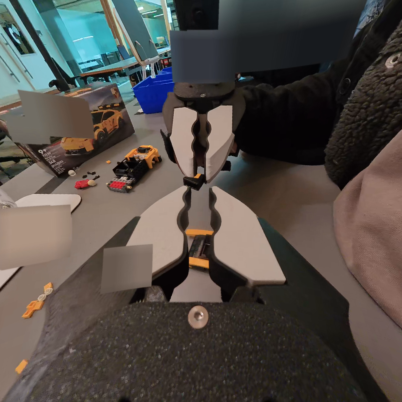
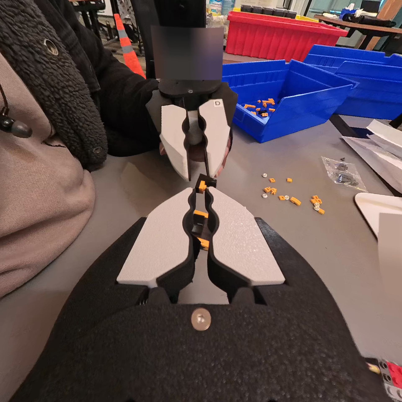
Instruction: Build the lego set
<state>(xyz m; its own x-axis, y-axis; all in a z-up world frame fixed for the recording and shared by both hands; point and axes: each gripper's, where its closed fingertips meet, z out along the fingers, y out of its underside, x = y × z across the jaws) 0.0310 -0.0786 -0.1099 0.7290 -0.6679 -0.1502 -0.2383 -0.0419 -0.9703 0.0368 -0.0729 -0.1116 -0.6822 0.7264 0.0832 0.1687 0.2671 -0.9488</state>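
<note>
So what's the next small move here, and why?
Probably ease the left gripper forward and close on the small black-and-yellow lego piece. The right gripper pinches it at its tips, just ahead of the left's fingertips, which stand slightly apart.

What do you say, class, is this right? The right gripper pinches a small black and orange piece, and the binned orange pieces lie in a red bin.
Not quite. The binned orange pieces lie in a blue bin, not a red one, as the right wrist view shows. The rest holds: the right gripper pinches the small black and orange piece.
</note>
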